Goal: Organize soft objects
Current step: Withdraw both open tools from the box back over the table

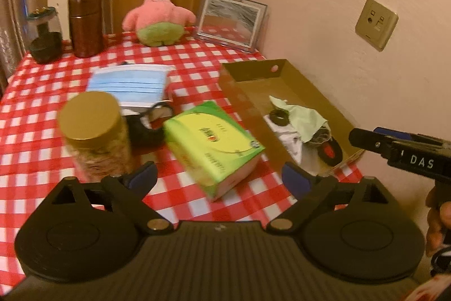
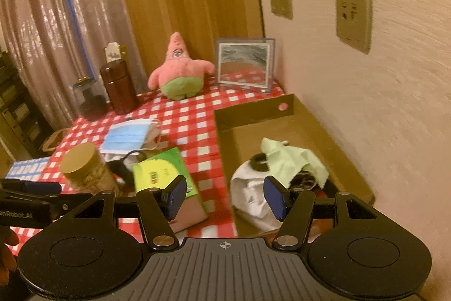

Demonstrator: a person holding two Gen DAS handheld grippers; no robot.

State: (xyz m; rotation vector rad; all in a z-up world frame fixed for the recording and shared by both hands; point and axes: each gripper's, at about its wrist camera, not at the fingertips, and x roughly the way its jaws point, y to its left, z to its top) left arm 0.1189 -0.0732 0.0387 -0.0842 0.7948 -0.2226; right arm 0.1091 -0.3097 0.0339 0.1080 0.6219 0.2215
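**Both jaws open and empty; soft items partly boxed, masks and plush left on bench**

Left gripper (image 1: 218, 174): jaws spread wide, nothing between them. Right gripper (image 2: 224, 196): jaws open too, empty, hovering over the near edge of the cardboard box (image 2: 332, 131).

Just ahead of the left jaws: green tissue pack (image 1: 214, 143), lying tilted on the checked bench (image 1: 197, 66). Looks light and squashy at the sides, film wrap probably slippery; best pinched across the short width. Left of it, a gold-lidded jar (image 1: 93, 131), rigid, likely not part of the job. A black item (image 1: 146, 129) sits between jar and pack, partly hidden, can't tell what it is.

Straight ahead of the right jaws, inside the box: white cloth (image 2: 251, 196), a pale green cloth (image 2: 290, 160) draped over dark bits, a black ring (image 2: 259, 161) beside it. Already sorted, judging by placement.

Beyond the tissue pack: stack of blue face masks (image 1: 129, 83), flat, limp, very light. Top one may slide off; grip the stack edge or the ear loops.

Farthest: pink star plush (image 1: 157, 16) upright at the bench's back edge, beside a framed mirror (image 1: 231, 21). Soft, bulky, compresses; take an arm or the pointed head. Brown canister (image 1: 86, 24) and dark glass jar (image 1: 45, 38) far left, hard goods.
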